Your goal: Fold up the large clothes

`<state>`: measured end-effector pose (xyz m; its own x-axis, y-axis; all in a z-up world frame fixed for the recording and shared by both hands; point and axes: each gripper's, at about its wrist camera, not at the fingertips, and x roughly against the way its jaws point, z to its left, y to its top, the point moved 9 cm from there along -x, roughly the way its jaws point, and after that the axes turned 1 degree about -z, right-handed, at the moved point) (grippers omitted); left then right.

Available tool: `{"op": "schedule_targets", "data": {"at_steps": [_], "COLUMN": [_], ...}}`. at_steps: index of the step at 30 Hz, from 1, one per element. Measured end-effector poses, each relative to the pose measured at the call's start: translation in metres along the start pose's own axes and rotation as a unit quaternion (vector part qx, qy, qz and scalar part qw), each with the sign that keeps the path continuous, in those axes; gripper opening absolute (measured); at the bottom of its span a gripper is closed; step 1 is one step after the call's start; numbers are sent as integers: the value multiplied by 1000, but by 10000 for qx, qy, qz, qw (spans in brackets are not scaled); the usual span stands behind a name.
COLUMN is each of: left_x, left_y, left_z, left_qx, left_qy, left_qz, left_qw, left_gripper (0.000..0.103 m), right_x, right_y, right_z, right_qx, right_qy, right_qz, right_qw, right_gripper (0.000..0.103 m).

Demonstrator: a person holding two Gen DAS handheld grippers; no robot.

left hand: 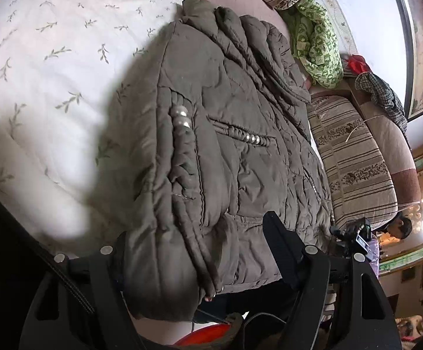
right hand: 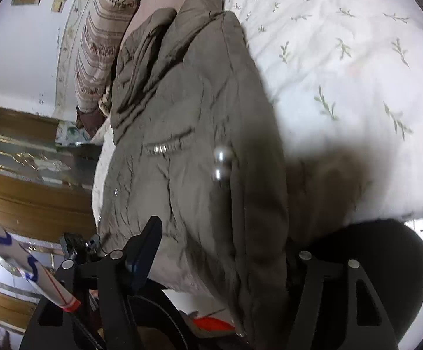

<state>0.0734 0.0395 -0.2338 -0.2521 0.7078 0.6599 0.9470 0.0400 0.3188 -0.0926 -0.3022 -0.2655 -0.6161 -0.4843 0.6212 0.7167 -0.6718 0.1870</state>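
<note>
A grey-brown padded jacket [left hand: 217,134] with pearl trim lies on a white bed cover with a green leaf print [left hand: 51,67]. My left gripper [left hand: 199,250] is shut on the jacket's near hem; one finger [left hand: 281,248] lies on top of the fabric, the other is hidden under it. In the right wrist view the same jacket [right hand: 194,134] fills the middle. My right gripper [right hand: 220,248] is shut on its hem too; the left finger [right hand: 146,248] shows, the right one is buried in the fabric.
Striped brown cushions [left hand: 354,163] and a green patterned cloth [left hand: 316,40] lie beside the jacket. A checked garment [left hand: 383,96] hangs further right. A wooden door frame [right hand: 30,204] stands left in the right wrist view. A red object [left hand: 202,338] sits below the bed edge.
</note>
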Motion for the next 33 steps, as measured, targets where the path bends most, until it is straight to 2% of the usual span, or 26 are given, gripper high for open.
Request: {"op": "schedule_targets", "data": {"at_steps": [6,9,10,11,12,13,14,16,22,26,29,33], "left_x": [-2,-3,-3,-2,0,2,4,16,70,70,63,75], "left_y": [-4,-6,-6,-6,-6,-6,-6,-2,-6,-11,-6,13], "left_z": [-4,-5,-5,-3,0,4,5,0,-29,-21,-17,-38], "left_qx": [-75,-69,-40,-3,50,115,160,252,-177,-335,-378,-599], "left_qy": [319,569,714,904,1130,1435,1493,1331,1258,1615,1874,1937], "left_qz": [-186,-298,-344,-372,-392,-385,-384,-537,-984,-918,-874,-1212], "left_qw": [9993,9979,9968,9952,9928,9888,9879,9893,9870,9820,9777,9717], "left_gripper": [76,76,73,67,45,30,28,21,18,18,18,18], "right_x": [-11,-18,-20,-22,-22,-21,-19,-8,33,32,27,35], "right_y": [-24,-27,-27,-27,-26,-25,-25,-24,-34,-46,-41,-18], "right_z": [13,16,16,14,11,11,11,20,60,59,55,77], "right_qx": [469,570,543,483,416,366,340,379,737,911,919,1118], "right_qy": [-372,-491,-503,-544,-632,-674,-648,-513,-94,-292,-475,-444], "right_qz": [136,167,167,153,121,90,59,-92,-389,-235,-142,-301], "right_qw": [9981,9970,9971,9972,9971,9970,9973,9979,9965,9951,9945,9923], "right_gripper": [67,60,55,47,35,31,26,22,18,18,18,18]}}
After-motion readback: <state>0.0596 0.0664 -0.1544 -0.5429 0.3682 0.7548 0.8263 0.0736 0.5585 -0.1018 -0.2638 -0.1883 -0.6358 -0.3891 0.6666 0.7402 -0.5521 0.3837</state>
